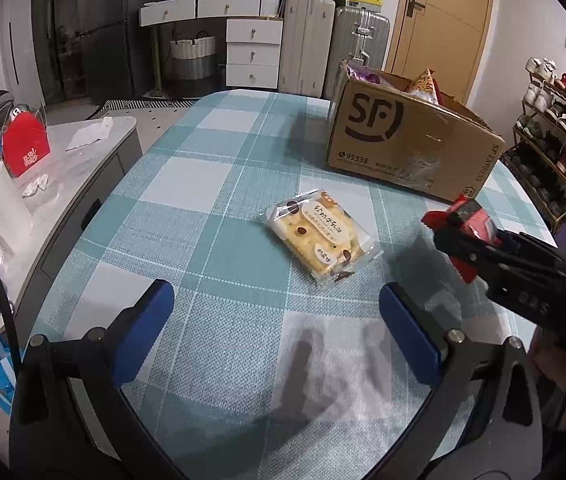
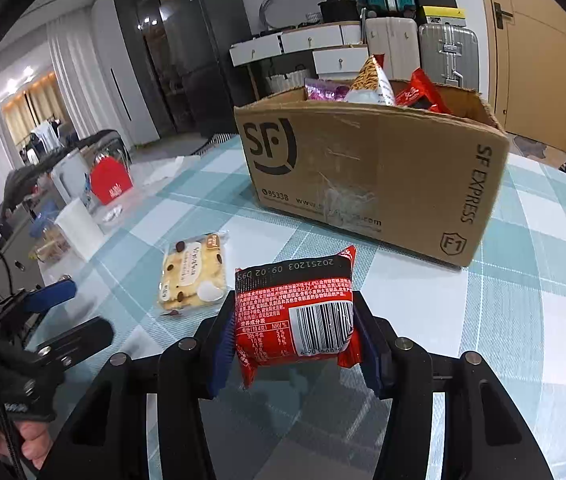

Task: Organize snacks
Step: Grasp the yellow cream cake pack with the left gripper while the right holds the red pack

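Note:
A yellow biscuit packet (image 1: 320, 236) lies flat on the checked tablecloth, also in the right wrist view (image 2: 194, 274). My left gripper (image 1: 275, 328) is open and empty, just short of the packet, above the cloth. My right gripper (image 2: 295, 330) is shut on a red snack packet (image 2: 294, 316) with a barcode, held above the table; it shows at the right of the left wrist view (image 1: 467, 224). A brown SF cardboard box (image 1: 411, 140), (image 2: 367, 172) stands beyond, open at the top, with several snack bags sticking out.
A side counter (image 1: 83, 152) at the left holds a white cup (image 1: 1, 204), a red box (image 1: 25, 144) and a kettle. A shoe rack (image 1: 555, 128) stands right of the table. Drawers, suitcases and a door are at the back.

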